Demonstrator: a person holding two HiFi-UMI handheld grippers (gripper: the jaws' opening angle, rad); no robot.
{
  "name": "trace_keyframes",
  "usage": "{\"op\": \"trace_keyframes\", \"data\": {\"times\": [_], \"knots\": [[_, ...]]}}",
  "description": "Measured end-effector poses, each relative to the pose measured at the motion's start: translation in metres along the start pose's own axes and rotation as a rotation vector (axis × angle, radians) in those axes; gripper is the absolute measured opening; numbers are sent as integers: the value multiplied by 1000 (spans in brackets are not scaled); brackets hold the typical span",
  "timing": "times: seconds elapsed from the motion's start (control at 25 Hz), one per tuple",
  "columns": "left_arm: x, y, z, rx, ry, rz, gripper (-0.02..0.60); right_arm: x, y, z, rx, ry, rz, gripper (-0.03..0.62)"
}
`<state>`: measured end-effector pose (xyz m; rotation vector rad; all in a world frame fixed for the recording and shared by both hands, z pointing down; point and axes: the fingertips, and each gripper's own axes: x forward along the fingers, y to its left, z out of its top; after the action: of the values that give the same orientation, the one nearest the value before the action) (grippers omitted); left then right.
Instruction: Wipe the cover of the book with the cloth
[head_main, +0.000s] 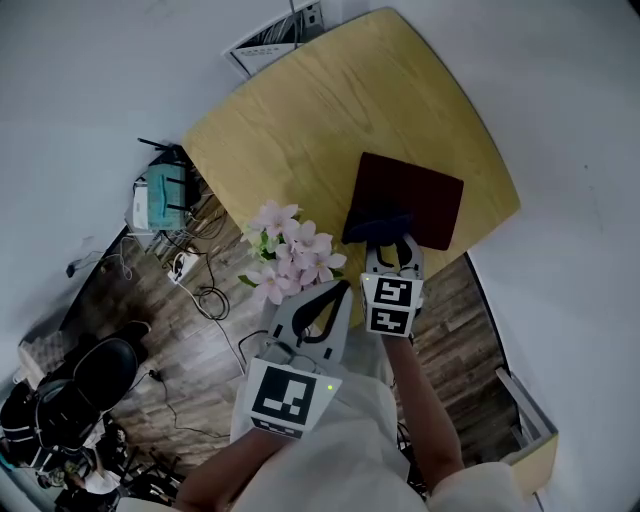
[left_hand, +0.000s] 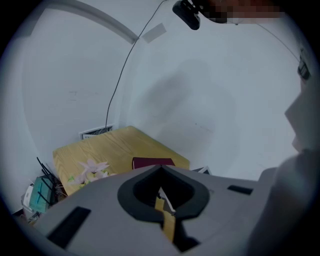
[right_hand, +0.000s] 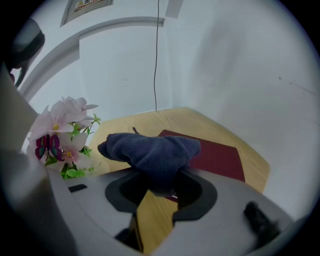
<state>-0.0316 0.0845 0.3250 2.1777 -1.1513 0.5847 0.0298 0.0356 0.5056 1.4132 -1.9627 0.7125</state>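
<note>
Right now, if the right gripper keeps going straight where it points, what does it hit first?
The book, on its dark red cover near the close edge. The right gripper is shut on the cloth, so the cloth would land first; whether it already touches is unclear.

Soft even indoor light, faint wall shadows, fisheye bending, dark vignetted corners

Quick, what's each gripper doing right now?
Left gripper: shut, holding nothing.
Right gripper: shut on the dark blue cloth, at the book's near edge.
</note>
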Motion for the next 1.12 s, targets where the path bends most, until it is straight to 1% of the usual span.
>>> {"op": "trace_keyframes", "data": {"times": [0.24, 0.4, 0.68, 1.12], "knots": [[2, 11, -1, -22, 1, 9, 9, 14, -1, 4, -17, 18, -6, 147], [2, 16, 0, -24, 12, 6, 9, 20, -3, 11, -16, 20, -13, 147], [4, 24, 4, -31, 5, 11, 9, 38, -16, 32, -4, 4, -33, 147], [8, 32, 10, -30, 11, 18, 9, 71, -34, 64, -46, -23, -63, 147]]}}
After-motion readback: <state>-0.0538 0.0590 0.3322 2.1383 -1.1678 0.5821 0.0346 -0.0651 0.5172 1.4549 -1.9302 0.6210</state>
